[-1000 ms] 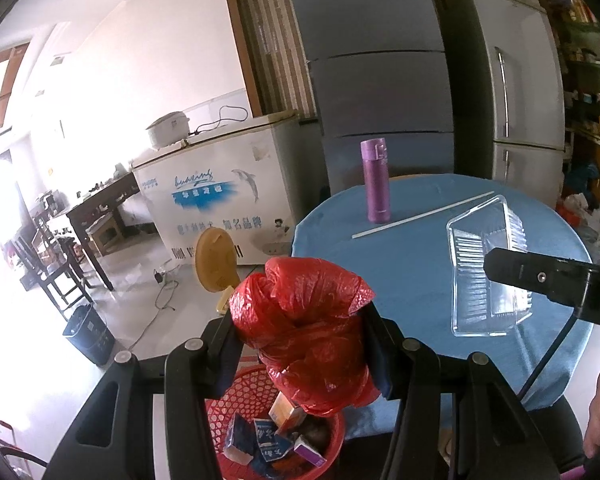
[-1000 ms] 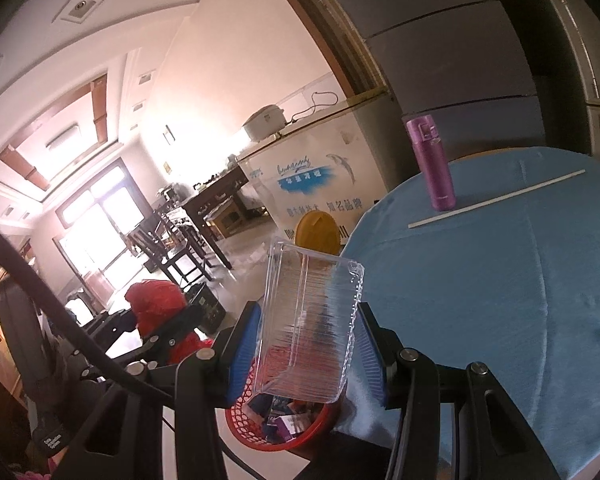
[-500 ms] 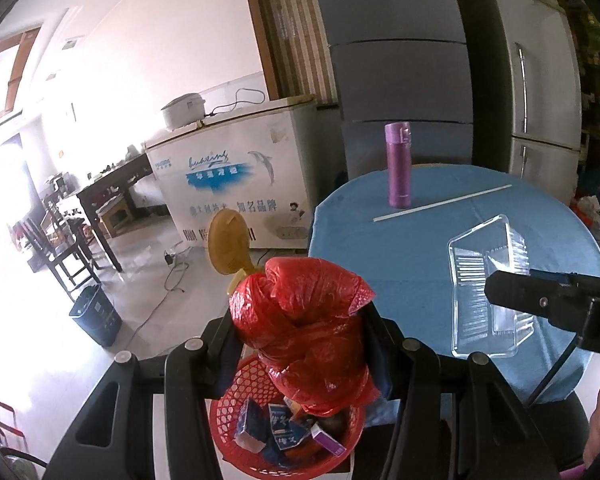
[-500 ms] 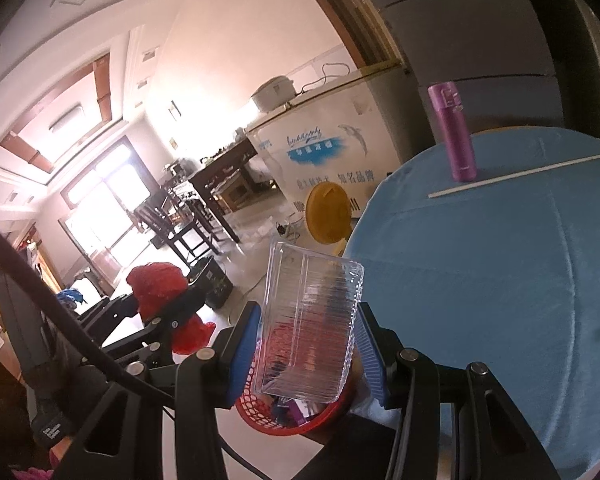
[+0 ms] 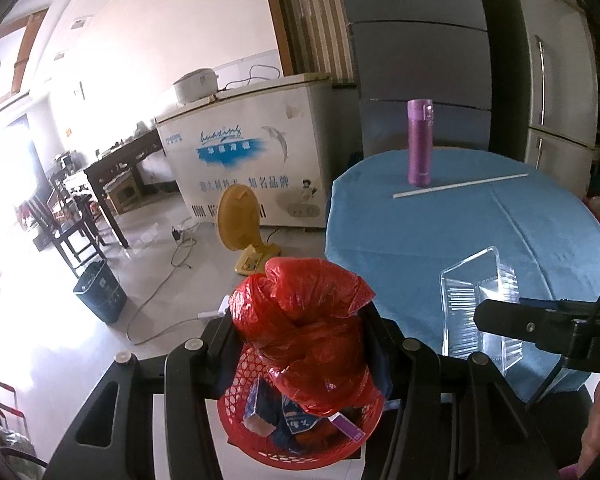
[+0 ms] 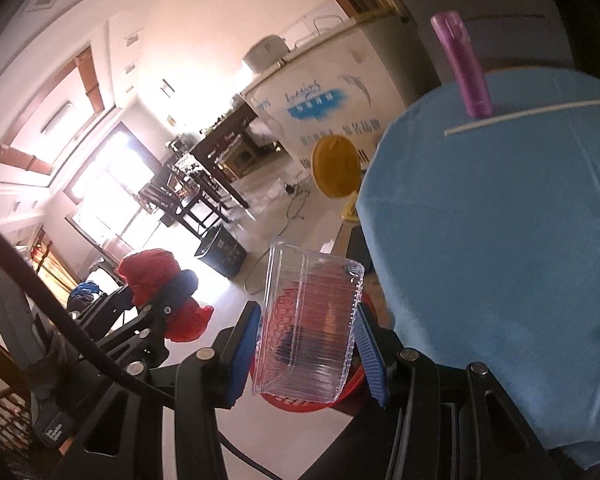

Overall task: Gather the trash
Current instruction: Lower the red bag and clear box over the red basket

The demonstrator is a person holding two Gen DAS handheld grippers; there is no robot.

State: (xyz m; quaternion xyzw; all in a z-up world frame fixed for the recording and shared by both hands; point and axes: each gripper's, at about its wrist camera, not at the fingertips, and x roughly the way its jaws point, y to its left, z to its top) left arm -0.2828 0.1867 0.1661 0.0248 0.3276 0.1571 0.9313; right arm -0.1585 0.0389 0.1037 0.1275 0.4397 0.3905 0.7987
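Left gripper (image 5: pixel 304 340) pinches red bag (image 5: pixel 306 328), right gripper (image 6: pixel 308 344) pinches clear tray (image 6: pixel 310 324), both low centre of frame above red basket (image 5: pixel 300 436); best release squarely over it, bag first.
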